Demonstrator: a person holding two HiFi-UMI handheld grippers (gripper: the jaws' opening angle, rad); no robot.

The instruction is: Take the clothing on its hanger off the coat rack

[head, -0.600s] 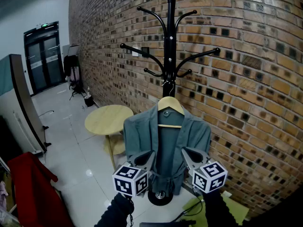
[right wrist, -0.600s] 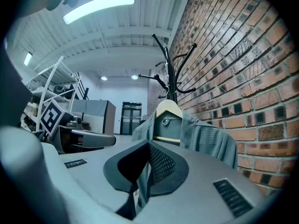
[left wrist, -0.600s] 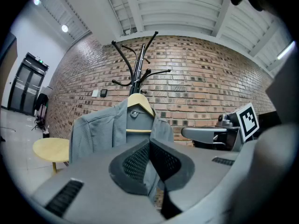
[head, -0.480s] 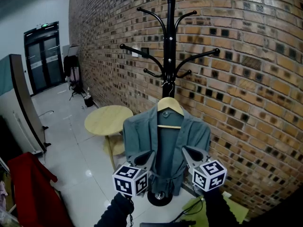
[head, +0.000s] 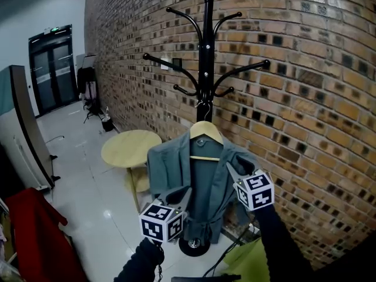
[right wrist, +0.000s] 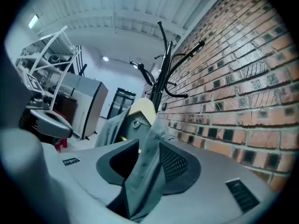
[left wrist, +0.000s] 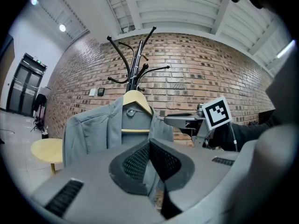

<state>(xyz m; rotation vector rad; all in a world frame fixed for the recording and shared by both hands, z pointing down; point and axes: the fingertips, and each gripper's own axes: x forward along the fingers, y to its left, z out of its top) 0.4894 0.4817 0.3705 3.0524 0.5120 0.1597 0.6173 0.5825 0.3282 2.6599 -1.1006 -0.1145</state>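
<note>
Hanger (head: 205, 133) hangs above and left of right gripper (head: 232, 169), which is pinching the jacket (head: 167, 169) at its shoulder; left gripper (head: 183, 195) is closed, empty, lower down.

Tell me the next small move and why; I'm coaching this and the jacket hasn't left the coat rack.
Probably raise the left gripper to the other shoulder of the jacket and open it there. The right gripper holds jacket fabric up beside the hanger, while the left sits lower, jaws together on nothing, and the hanger hangs on the coat rack.
</note>
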